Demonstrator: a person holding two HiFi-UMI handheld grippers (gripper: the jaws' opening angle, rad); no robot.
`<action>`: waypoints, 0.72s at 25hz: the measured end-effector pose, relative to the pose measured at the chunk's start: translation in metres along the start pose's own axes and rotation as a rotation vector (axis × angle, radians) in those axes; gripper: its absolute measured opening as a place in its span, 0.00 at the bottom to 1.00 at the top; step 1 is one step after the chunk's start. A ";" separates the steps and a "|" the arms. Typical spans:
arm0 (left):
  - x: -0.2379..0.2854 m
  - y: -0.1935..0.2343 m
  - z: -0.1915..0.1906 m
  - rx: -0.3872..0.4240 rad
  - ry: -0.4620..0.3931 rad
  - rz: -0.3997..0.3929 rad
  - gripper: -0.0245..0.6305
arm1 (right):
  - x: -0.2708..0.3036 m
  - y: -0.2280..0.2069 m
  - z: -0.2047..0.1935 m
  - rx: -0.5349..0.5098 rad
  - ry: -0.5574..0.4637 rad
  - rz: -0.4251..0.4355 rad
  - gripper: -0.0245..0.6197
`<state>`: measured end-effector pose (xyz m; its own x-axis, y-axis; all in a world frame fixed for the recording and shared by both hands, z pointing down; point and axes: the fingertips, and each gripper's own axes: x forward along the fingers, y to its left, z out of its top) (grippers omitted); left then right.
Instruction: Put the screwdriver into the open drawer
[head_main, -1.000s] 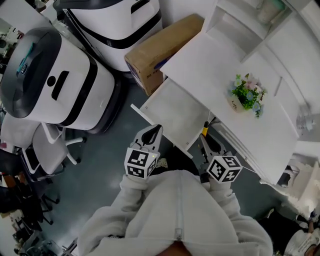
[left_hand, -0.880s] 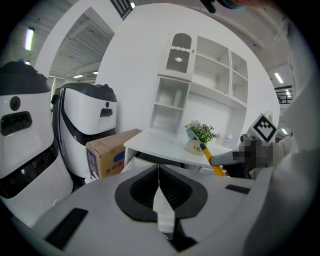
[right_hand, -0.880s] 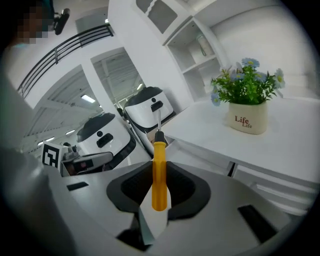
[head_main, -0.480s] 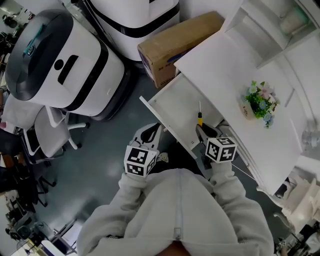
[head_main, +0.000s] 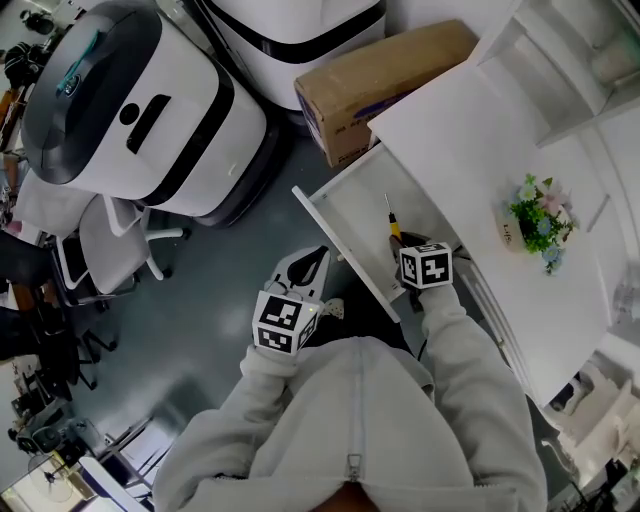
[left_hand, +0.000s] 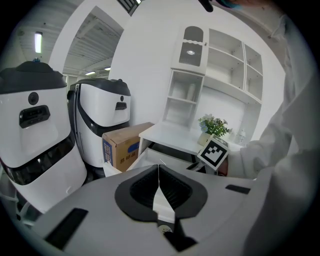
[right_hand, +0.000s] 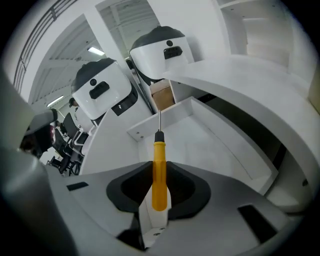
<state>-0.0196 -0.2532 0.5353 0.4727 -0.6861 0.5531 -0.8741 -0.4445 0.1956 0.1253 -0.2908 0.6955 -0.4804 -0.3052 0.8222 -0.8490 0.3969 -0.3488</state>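
Grips the screwdriver (right_hand: 159, 172) in the right gripper (right_hand: 159, 164), jaws closed on the yellow handle, thin metal shaft pointing straight ahead past the tips; looks light, rigid and smooth-handled, so likely to twist or slip if pinched off-centre; best taken on the handle, as here, never on the slim shaft; sturdy enough to be set down without harm, though liable to roll on the flat white floor of the drawer (head_main: 352, 212).

Hangs over the open drawer, tip first, apparently not yet resting on its floor; in the head view sits above the drawer's inner side, just beside the edge of the bench (head_main: 470, 140).

Points steeply downward, right forearm stretched out toward the drawer, marker cube uppermost.

Left gripper (head_main: 314, 260): jaws shut together on nothing; held low and close to the body above the grey floor, near the drawer's front rim but apart from it, clear of the work.

Judged near the end: only a short lowering and a release left.
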 end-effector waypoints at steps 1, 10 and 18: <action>0.001 0.001 0.000 0.001 0.005 0.004 0.07 | 0.007 -0.003 0.001 -0.004 0.015 -0.001 0.19; 0.005 0.016 0.004 -0.079 -0.002 0.048 0.07 | 0.052 -0.035 -0.013 -0.017 0.167 -0.086 0.19; 0.019 0.028 0.004 -0.103 0.012 0.080 0.07 | 0.084 -0.042 -0.018 -0.057 0.216 -0.090 0.19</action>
<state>-0.0345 -0.2808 0.5476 0.3999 -0.7096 0.5801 -0.9162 -0.3266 0.2320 0.1245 -0.3177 0.7867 -0.3397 -0.1520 0.9282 -0.8697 0.4264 -0.2485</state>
